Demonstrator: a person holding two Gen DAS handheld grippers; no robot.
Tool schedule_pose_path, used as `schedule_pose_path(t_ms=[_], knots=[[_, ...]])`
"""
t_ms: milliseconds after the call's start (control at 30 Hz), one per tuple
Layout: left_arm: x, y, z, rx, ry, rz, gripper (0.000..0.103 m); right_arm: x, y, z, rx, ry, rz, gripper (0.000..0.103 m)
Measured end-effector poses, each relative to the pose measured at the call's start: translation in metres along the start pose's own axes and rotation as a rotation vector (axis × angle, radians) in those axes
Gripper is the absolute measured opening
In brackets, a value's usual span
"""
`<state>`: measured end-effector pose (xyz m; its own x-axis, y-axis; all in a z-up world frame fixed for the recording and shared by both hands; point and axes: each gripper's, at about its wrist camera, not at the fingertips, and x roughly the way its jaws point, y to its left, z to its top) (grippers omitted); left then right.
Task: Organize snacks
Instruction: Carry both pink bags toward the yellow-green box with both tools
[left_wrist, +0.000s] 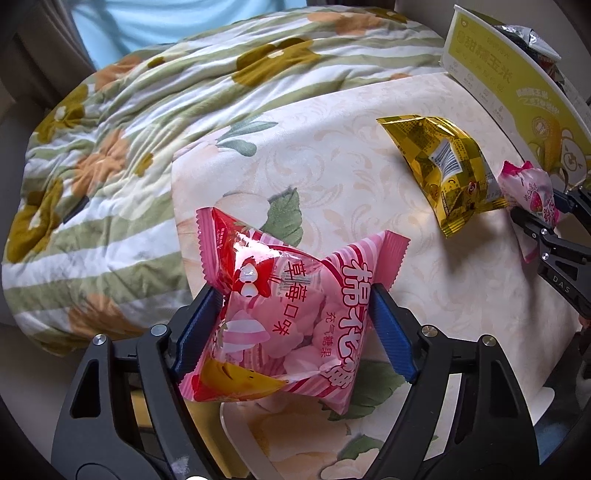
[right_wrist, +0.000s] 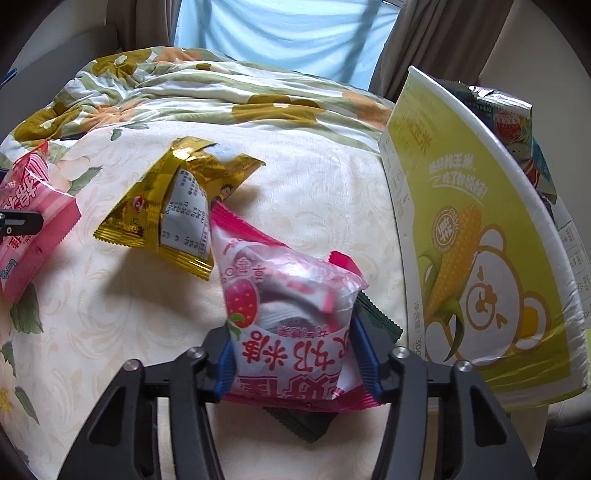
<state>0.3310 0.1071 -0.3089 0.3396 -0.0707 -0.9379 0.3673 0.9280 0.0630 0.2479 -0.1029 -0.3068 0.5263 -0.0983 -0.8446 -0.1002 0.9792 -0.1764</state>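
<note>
Pickup step: left tongs (left_wrist: 295, 314) pinch the pink marshmallow bag (left_wrist: 291, 317), right tongs (right_wrist: 293, 354) pinch the strawberry packet (right_wrist: 288, 306); next, carry both into the yellow box (right_wrist: 480, 236) beside the gold packet (right_wrist: 177, 206).

A puffy pink marshmallow bag (left_wrist: 291, 314) sits near the tabletop's (left_wrist: 332, 155) front edge. A gold packet (left_wrist: 447, 173) lies flat mid-table, a strawberry-print pouch (right_wrist: 291, 306) beside it.

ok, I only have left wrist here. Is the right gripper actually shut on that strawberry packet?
Observer: Yes. Right wrist shows both blue pads of the right gripper pressing the sides of the strawberry packet.
Operator: Anything under it?
Observer: A dark green packet lies beneath it, close to the corn box.
</note>
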Motion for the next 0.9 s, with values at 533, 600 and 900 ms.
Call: schedule_pose_path(t_ms=[533, 600, 900], knots=[[-0.08, -0.015, 0.0, -0.024, -0.132, -0.055, 0.077, -0.07, -0.013, 0.008, 0.095, -0.081, 0.075, 0.037], [-0.097, -0.021, 0.005, -0.014, -0.162, -0.062, 0.077, -0.088, -0.02, 0.011, 0.123, -0.093, 0.098, 0.037], [-0.172, -0.079, 0.039, 0.037, -0.324, -0.122, 0.077, -0.164, -0.075, 0.018, 0.242, -0.181, 0.118, 0.037]])
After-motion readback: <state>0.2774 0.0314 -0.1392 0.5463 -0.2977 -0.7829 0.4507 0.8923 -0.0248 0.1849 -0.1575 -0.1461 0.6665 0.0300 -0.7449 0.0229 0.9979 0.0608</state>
